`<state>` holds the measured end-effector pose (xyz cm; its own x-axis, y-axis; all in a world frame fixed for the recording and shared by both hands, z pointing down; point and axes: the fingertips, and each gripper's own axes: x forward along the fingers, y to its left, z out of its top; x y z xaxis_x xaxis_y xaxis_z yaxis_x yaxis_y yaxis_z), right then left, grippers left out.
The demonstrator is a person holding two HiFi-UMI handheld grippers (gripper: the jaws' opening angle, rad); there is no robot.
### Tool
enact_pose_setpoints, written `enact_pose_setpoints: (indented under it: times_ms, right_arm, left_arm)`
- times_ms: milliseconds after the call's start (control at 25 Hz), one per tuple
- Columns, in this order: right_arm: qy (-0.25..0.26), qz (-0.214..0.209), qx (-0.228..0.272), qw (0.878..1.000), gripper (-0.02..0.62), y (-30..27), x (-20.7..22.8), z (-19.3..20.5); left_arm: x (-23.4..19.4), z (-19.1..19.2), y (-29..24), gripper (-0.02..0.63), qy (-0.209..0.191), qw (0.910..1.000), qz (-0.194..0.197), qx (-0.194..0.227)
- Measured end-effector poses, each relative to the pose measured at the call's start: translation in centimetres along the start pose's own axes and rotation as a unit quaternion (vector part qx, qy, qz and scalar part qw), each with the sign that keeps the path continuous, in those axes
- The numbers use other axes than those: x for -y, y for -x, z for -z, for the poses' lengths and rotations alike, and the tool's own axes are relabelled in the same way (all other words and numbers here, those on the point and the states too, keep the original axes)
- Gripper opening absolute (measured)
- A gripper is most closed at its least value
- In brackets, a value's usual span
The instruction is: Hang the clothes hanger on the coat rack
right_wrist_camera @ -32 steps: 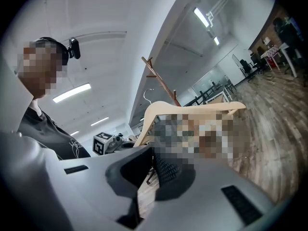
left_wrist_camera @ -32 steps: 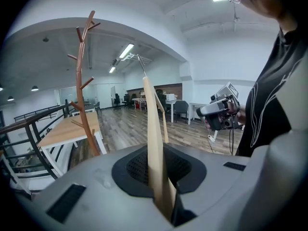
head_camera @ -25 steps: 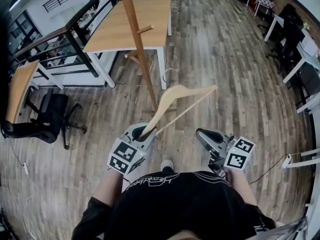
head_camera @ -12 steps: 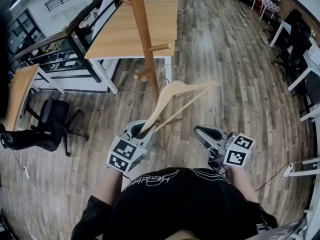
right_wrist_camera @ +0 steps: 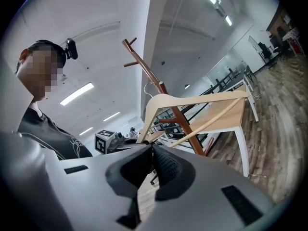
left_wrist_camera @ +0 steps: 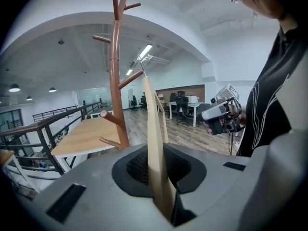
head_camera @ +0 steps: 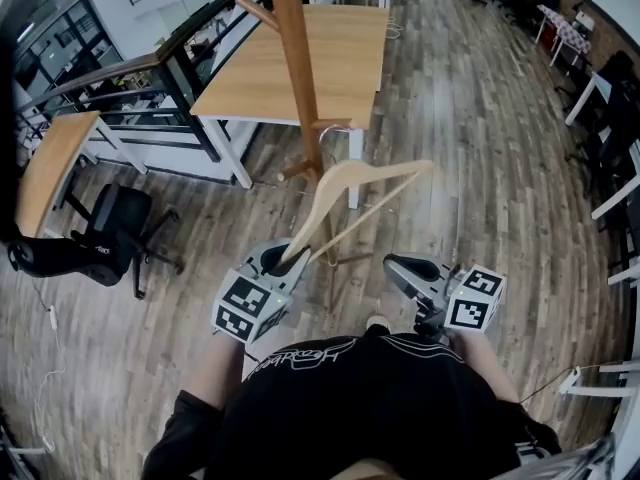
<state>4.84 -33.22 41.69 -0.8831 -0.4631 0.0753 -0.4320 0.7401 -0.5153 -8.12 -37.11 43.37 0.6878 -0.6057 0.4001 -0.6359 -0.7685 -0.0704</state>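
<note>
Wood-plank floor (head_camera: 500, 168), open office; light table (head_camera: 250, 78) and black chair (head_camera: 100, 243) at left. Brown rack (head_camera: 298, 68) stands by the table's near corner, pegs bare. Left gripper (head_camera: 278, 265): jaws clamped on the end of one arm of the pale wooden hanger (head_camera: 345, 183). Hanger is held up in the air and tilted, its other arm and crossbar reaching right. The wire hook shows close to the rack's pole in the left gripper view, on no peg. Right gripper (head_camera: 396, 266): jaws pressed together, nothing between them, held beside the left gripper and apart from the hanger.
</note>
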Motion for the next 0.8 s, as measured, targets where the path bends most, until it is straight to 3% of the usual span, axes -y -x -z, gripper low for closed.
enact_pose_setpoints:
  times_ms: [200,400,640,800]
  right_arm:
    - [0.004,-0.029,-0.016,0.999,0.040,-1.2,2.1,-2.8]
    - [0.005,-0.052,-0.038,0.998,0.040,-2.0,3.2,-2.6]
    - [0.001,-0.055,-0.050,0.997,0.040,-2.1,5.3,-3.2]
    - [-0.002,-0.057,-0.057,0.997,0.040,-2.4,6.2,-3.3]
  left_arm:
    - [-1.6,-1.1,-1.1,0.041,0.014,0.9995,-0.027,-0.005]
    - [-2.7,-0.3,-1.8,0.041,0.021,0.9986,-0.047,-0.013]
    - [-4.4,0.9,-3.3,0.041,0.046,0.9974,-0.054,-0.017]
    - [-5.0,1.6,-3.9,0.041,0.036,0.9973,-0.059,-0.023]
